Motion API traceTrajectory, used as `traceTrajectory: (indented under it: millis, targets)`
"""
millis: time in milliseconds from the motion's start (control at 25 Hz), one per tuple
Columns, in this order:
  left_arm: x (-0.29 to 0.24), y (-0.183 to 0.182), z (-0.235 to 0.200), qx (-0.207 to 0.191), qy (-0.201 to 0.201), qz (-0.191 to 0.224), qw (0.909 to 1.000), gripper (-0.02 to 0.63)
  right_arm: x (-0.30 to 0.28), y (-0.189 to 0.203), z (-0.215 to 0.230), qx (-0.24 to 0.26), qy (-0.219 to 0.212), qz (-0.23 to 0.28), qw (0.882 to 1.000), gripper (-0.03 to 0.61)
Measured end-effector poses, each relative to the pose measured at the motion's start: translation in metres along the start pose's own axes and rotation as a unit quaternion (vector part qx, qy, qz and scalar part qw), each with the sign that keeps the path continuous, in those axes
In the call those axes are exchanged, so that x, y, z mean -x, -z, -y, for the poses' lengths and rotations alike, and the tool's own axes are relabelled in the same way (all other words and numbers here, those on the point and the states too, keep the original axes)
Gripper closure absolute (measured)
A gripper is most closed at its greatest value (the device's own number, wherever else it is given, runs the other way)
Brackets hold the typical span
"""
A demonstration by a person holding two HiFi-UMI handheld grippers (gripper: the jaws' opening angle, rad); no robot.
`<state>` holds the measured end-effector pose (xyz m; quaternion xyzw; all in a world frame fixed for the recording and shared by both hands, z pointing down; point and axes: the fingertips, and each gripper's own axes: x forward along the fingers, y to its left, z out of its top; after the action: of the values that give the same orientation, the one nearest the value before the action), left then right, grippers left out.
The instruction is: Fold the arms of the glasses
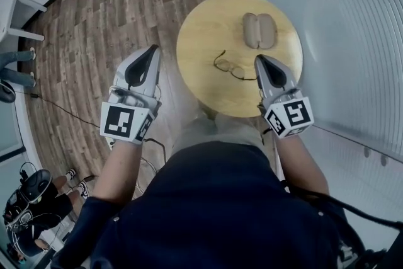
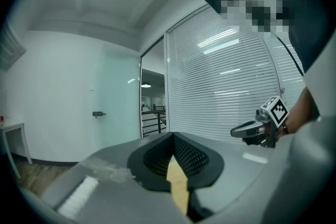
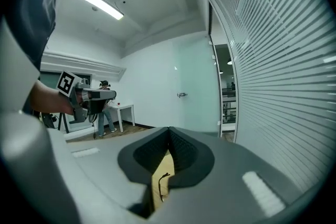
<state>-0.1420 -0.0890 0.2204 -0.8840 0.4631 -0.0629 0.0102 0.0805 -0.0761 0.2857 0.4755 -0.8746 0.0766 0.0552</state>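
Observation:
Thin dark-framed glasses [image 1: 229,66] lie with arms spread on the round wooden table [image 1: 201,41]. My right gripper [image 1: 259,58] hovers over the table's right part, just right of the glasses, jaws together and empty. In the right gripper view a piece of the glasses [image 3: 161,184] shows through the slit below the right gripper's [image 3: 169,129] closed tips. My left gripper [image 1: 153,49] is off the table's left edge, above the floor, and holds nothing. In the left gripper view the left gripper's [image 2: 172,136] tips meet, with only table wood [image 2: 178,186] below them.
An open beige glasses case [image 1: 260,30] lies at the table's far side. A wall of blinds [image 1: 340,22] runs close along the right. Wood floor [image 1: 94,41] lies to the left, with a white desk [image 1: 19,16] and a cable [image 1: 63,110]. A person [image 1: 31,211] stands at lower left.

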Motion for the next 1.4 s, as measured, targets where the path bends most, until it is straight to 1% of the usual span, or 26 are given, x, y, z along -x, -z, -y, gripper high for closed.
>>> traceTrajectory:
  millis: [120, 280, 400, 520, 680, 800, 960, 1120, 1240, 1400]
  targets:
    - [-0.01, 0.012, 0.001, 0.008, -0.006, -0.012, 0.9999, 0.614, -0.014, 0.014, 0.007, -0.01, -0.011, -0.008, 1.0, 0.572]
    - [-0.016, 0.027, -0.003, 0.008, -0.012, -0.028, 0.9995, 0.613, -0.029, 0.03, 0.007, -0.017, -0.027, -0.026, 0.999, 0.572]
    - [-0.02, 0.046, -0.006, 0.019, -0.018, -0.039, 0.9989, 0.614, -0.041, 0.046, 0.007, -0.02, -0.037, -0.037, 0.998, 0.572]
    - [-0.026, 0.06, -0.004, 0.03, -0.016, -0.05, 0.9982, 0.613, -0.051, 0.054, 0.006, -0.024, -0.044, -0.048, 0.998, 0.569]
    - [-0.036, 0.074, -0.003, 0.038, -0.013, -0.057, 0.9976, 0.614, -0.063, 0.065, 0.0, -0.025, -0.061, -0.063, 0.996, 0.535]
    - [-0.044, 0.085, -0.004, 0.045, -0.011, -0.064, 0.9969, 0.612, -0.071, 0.079, -0.005, -0.036, -0.069, -0.074, 0.994, 0.522]
    - [-0.057, 0.086, -0.009, 0.054, -0.016, -0.061, 0.9966, 0.613, -0.083, 0.093, -0.007, -0.043, -0.078, -0.091, 0.992, 0.506]
    - [-0.065, 0.095, -0.012, 0.064, -0.018, -0.06, 0.996, 0.613, -0.094, 0.109, -0.007, -0.044, -0.077, -0.11, 0.99, 0.497]
    - [-0.066, 0.102, -0.011, 0.073, -0.018, -0.066, 0.9949, 0.612, -0.1, 0.12, -0.006, -0.049, -0.069, -0.131, 0.988, 0.495]
    - [-0.07, 0.109, -0.01, 0.083, -0.017, -0.077, 0.9935, 0.612, -0.109, 0.128, -0.002, -0.049, -0.07, -0.144, 0.986, 0.492]
